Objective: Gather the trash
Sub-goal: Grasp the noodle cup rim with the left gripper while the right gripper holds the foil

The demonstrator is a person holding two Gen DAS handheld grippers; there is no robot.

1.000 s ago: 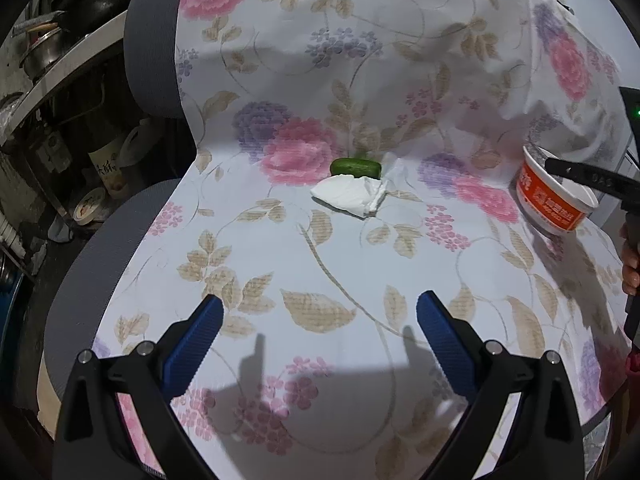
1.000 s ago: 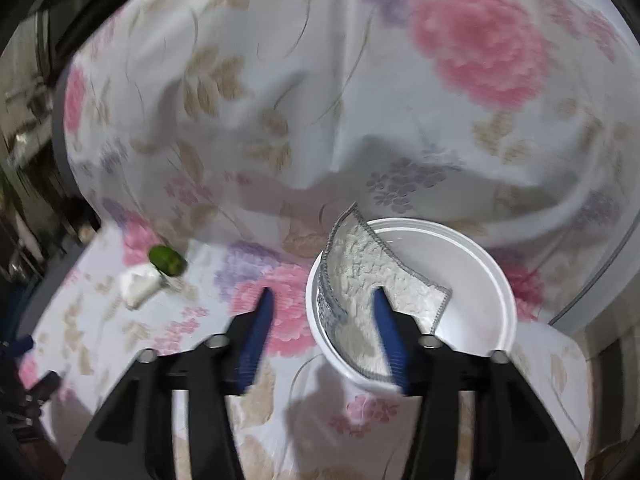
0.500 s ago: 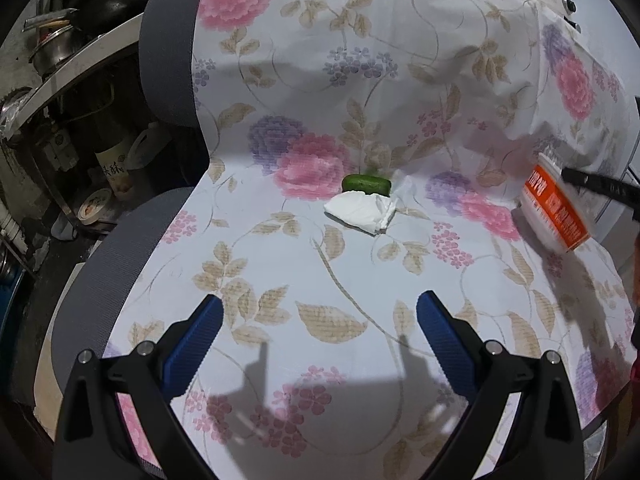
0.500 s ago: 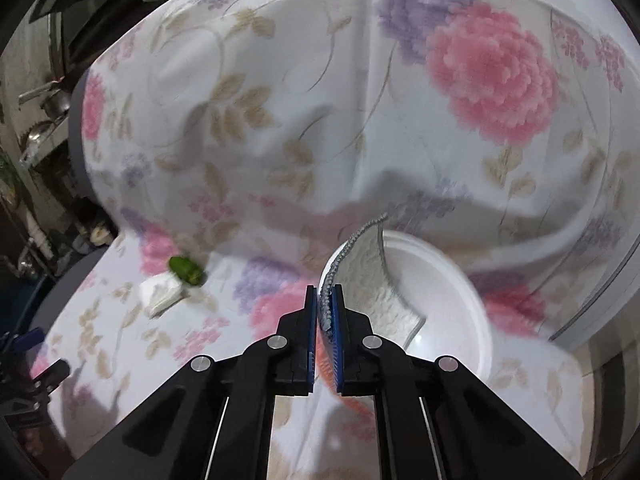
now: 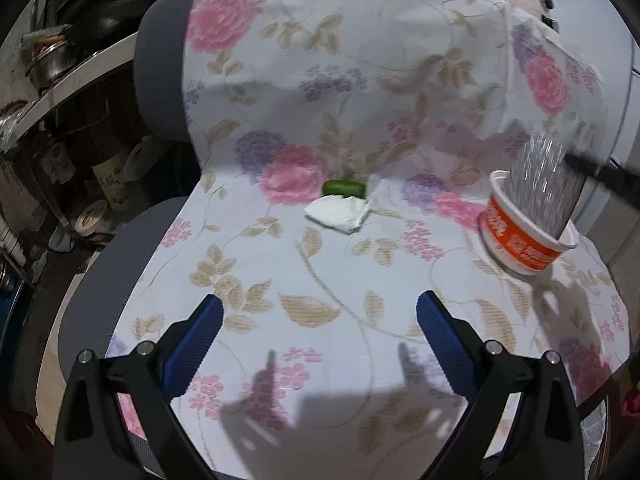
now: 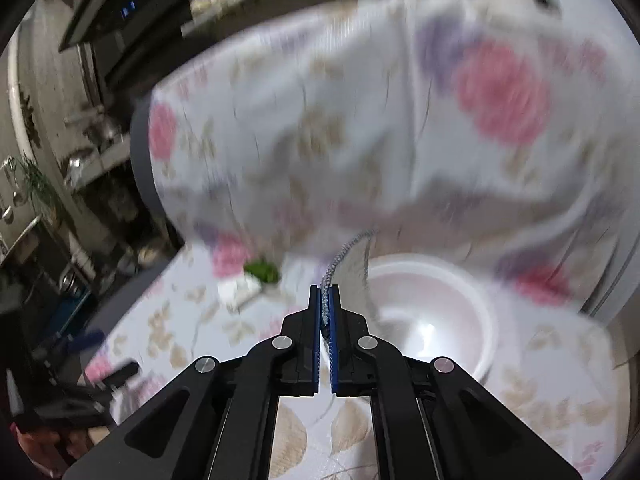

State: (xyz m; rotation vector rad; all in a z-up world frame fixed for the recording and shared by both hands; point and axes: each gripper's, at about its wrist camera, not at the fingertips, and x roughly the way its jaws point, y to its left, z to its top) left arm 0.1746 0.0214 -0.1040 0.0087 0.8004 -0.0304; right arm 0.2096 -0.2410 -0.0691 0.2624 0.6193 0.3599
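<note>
The foil lid, a thin silvery sheet with a crimped, beaded edge, stands upright above the instant-noodle cup, pinched edge-on between the blue ribbed fingers of the right gripper, which are closed tight on it. From the left wrist camera the lid is blurred into grey streaks and its lower end reaches inside the cup's rim. The cup is round, orange on the outside with white print, smooth glossy white inside, and sits on a floral cloth draped over a grey mesh chair. Well apart from the cup, near the crease of seat and backrest, lies a crumpled white tissue with a small green oval vegetable piece just behind it, touching or nearly so. The left gripper hovers over the seat's front, its blue textured fingers spread wide with nothing between them.
</note>
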